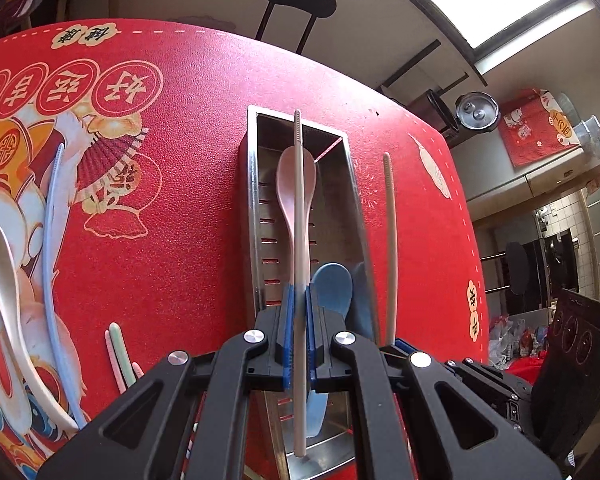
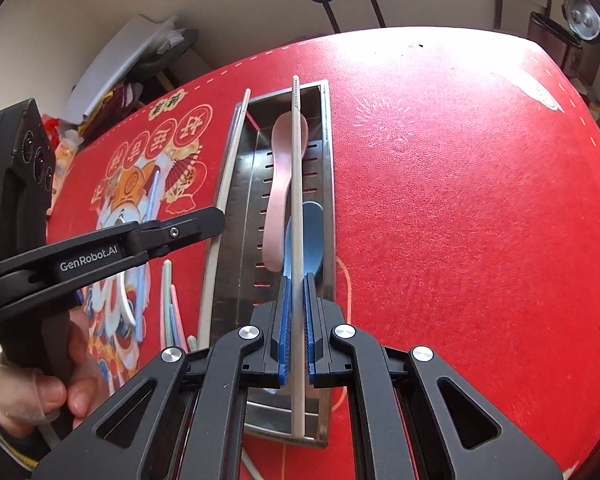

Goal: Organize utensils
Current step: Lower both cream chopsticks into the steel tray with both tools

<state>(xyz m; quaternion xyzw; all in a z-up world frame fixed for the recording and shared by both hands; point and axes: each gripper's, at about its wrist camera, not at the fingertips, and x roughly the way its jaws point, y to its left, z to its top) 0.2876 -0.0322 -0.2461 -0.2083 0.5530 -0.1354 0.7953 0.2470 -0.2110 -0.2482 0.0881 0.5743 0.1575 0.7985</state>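
My left wrist view alone shows a white spoon (image 1: 8,280) and a blue chopstick (image 1: 52,240) lying on the red tabletop (image 1: 180,200); my right wrist view alone shows my hand (image 2: 40,380) on the other handle. The steel tray (image 1: 256,216) holds a pink spoon (image 1: 294,184) and a blue spoon (image 1: 332,288). My left gripper (image 1: 299,300) pinches one cream chopstick (image 1: 298,200) above the tray; my right gripper (image 2: 299,292) pinches another chopstick (image 2: 297,180) over it.

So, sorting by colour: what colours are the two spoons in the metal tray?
One pink spoon, one blue spoon; clearest in the left wrist view.
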